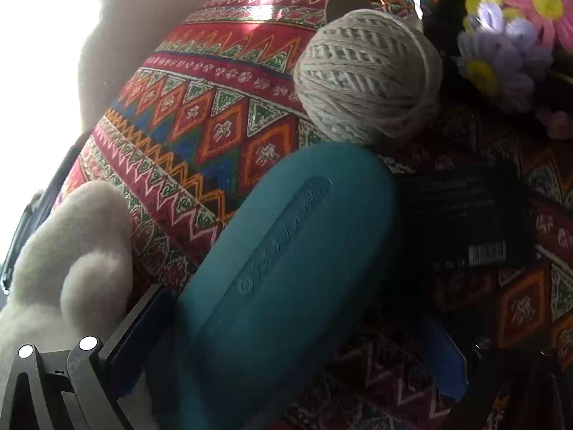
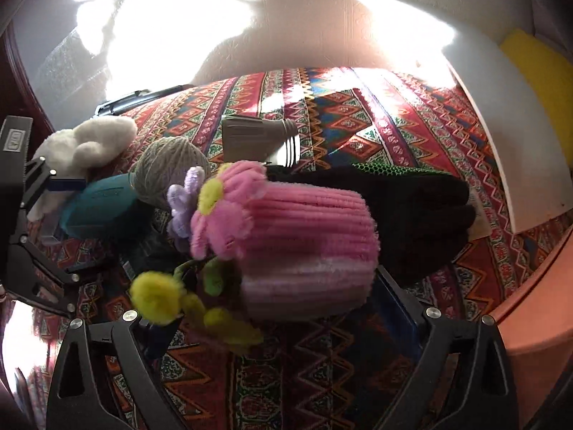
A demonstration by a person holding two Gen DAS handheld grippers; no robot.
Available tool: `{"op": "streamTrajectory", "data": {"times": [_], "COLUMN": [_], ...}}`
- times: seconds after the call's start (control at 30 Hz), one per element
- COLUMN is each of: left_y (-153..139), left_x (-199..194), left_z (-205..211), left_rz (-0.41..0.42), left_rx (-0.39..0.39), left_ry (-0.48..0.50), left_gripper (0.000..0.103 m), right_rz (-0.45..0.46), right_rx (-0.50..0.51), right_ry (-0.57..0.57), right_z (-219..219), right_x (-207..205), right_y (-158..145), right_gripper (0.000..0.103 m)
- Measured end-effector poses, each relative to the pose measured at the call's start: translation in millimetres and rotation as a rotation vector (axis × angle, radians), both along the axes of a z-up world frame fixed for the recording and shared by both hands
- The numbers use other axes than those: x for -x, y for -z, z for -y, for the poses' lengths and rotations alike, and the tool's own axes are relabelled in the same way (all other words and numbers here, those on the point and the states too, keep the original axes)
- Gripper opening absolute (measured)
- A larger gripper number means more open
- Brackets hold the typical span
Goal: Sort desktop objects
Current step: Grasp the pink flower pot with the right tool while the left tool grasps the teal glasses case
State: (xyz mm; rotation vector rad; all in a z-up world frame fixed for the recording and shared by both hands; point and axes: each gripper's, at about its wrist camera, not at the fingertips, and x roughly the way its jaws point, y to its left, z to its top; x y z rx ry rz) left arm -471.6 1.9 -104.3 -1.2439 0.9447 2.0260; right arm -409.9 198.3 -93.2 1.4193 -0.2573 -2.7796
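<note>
- My left gripper [image 1: 286,322] clamps the teal case [image 1: 279,258], low over the surface [image 1: 200,114]; my right gripper [image 2: 286,308] straddles the pink pot [image 2: 308,243], though I can't tell if it grips.
- I judge both are mid-sort; where they belong isn't shown.
- Touching the case's tip: yarn ball [image 1: 369,75]. Left of the case: plush [image 1: 71,251]. Right: black card [image 1: 465,215].

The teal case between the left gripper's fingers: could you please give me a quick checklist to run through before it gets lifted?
1. Teal case lies between the left gripper fingers: ok.
2. Both pads pressed firmly on the case: cannot tell.
3. Case clear of the yarn ball: not ok, its far end meets the ball.
4. Case clear of the black card: cannot tell, they sit edge to edge.
5. Right gripper out of the way: ok, it straddles the pink knitted pot.
</note>
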Motion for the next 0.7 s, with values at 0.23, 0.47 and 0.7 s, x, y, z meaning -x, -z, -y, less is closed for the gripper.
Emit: {"op": "streamTrajectory", "data": {"times": [0.23,0.47,0.7], "left_y": [-7.4,-21.6,-10.1], "left_x": [-19.2,-132.2,-185.3], "left_z": [10.7,35.2,20.6], "left_rz": [0.062,0.219,0.173], "left_rx": [-0.044,-0.217,-0.260], "left_ry": [-0.137,-0.256,-0.304], "left_gripper": [0.079,0.068,0.103], "right_rz": [-0.014,-0.062,-0.102], "right_rx": [0.021,0.078,0.161], "right_ry": [-0.046,-0.094,-0.127], "right_z": [-6.7,0.5,11.0], "right_x": [-6.8,-51.8,-109.5], "right_y": [-8.3,-41.4,-72.6], "right_gripper": [0.066,0.066,0.066]}}
